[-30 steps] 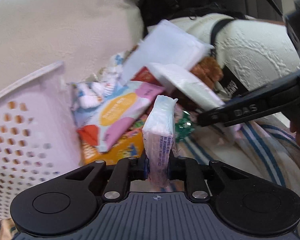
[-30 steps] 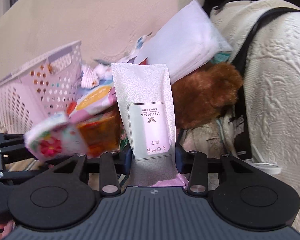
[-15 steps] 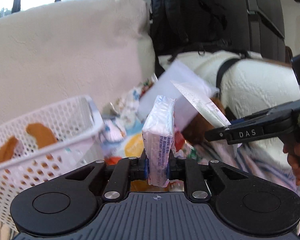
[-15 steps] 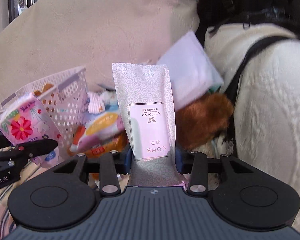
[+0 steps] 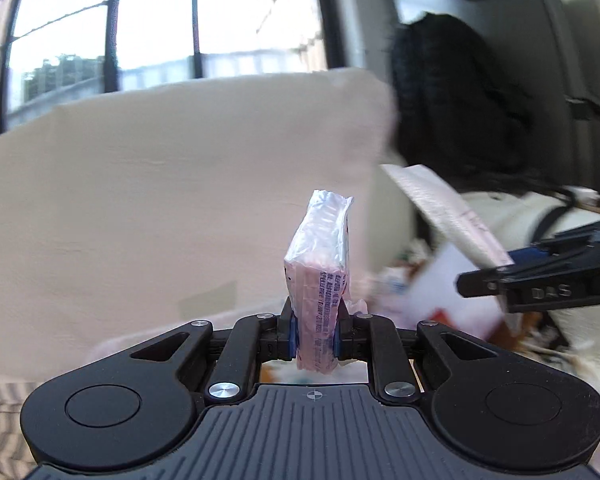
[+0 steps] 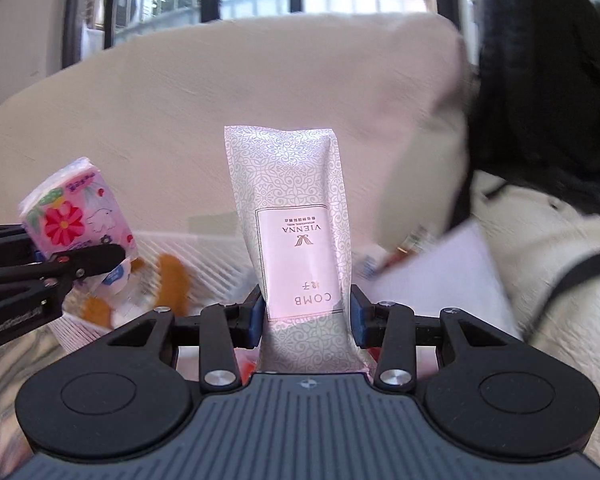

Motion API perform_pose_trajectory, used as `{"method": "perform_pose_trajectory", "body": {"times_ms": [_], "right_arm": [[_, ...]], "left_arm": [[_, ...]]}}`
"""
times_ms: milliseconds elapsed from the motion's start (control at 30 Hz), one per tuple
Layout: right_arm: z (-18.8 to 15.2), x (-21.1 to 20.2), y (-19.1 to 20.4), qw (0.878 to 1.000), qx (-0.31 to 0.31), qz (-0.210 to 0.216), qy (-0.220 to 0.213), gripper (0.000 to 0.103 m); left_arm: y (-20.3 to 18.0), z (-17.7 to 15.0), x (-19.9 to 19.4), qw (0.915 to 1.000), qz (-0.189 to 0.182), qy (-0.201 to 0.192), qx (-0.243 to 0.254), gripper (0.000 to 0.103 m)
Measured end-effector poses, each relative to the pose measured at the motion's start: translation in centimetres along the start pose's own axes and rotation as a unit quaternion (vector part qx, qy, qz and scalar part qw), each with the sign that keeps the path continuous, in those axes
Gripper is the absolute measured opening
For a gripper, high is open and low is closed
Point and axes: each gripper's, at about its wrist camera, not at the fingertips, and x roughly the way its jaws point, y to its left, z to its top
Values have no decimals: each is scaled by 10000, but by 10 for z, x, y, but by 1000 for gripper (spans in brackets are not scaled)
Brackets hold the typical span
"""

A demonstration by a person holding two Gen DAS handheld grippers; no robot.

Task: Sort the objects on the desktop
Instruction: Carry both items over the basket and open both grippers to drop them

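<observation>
Both tongs higher, left tongs pinching tissue pack upright.

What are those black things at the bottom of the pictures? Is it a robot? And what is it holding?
It is not a robot. A person holds a grabbing tool in each hand, and each tool has two fingers that pinch. A small camera sits on each tool and looks out along the fingers, so the black part at the bottom is the tool itself.

One picture comes from the left gripper. It is pinching a small tissue pack with flowers on it, seen edge-on. The other picture comes from the right gripper, which is pinching a pale patterned comb packet.

Each camera also sees the other tool at the side of its picture. Below and behind the tools there is a white basket with some orange things inside, next to a big cream cushion and a heap of other packets.
</observation>
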Motion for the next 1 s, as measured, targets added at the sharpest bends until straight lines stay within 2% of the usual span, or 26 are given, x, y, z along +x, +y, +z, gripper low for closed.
{"method": "perform_pose_trajectory", "body": {"times_ms": [167, 367, 500, 600, 633, 667, 700, 733, 767, 800, 833, 900, 1000], "right_arm": [[17, 26, 41, 9993, 34, 367, 3, 46], [18, 63, 94, 9976, -8, 621, 302, 46], [8, 93, 113, 9965, -230, 554, 580, 47], [0, 108, 115, 9961, -416, 342, 703, 48], [-2, 113, 116, 9956, -488, 268, 758, 49], [-3, 118, 115, 9951, -522, 191, 816, 52], [-4, 123, 114, 9944, -513, 154, 910, 60], [-5, 128, 112, 9936, -489, 171, 1008, 68], [-7, 129, 110, 9933, -488, 196, 1031, 69], [-8, 129, 110, 9935, -511, 204, 997, 70], [-9, 128, 109, 9938, -557, 90, 954, 73], [-9, 124, 105, 9946, -607, -3, 845, 80], [-1, 110, 90, 9974, -402, 29, 596, 84]], "left_arm": [[51, -1, -1, 9985, 486, 83, -221, 13], [96, -17, 10, 9954, 793, 386, -372, 13], [114, -30, 32, 9943, 643, 720, -451, 14], [118, -37, 42, 9948, 364, 827, -473, 16], [118, -38, 47, 9947, 282, 873, -459, 24], [116, -39, 52, 9946, 236, 923, -400, 25], [113, -40, 59, 9941, 228, 1009, -328, 35], [110, -41, 65, 9933, 242, 1103, -260, 51], [106, -42, 70, 9926, 305, 1157, -188, 63], [103, -43, 73, 9918, 455, 1187, -89, 80], [101, -47, 73, 9903, 721, 1188, 52, 91], [100, -45, 72, 9888, 1054, 1043, 178, 103], [107, -37, 62, 9909, 1025, 867, -118, 103]]}}
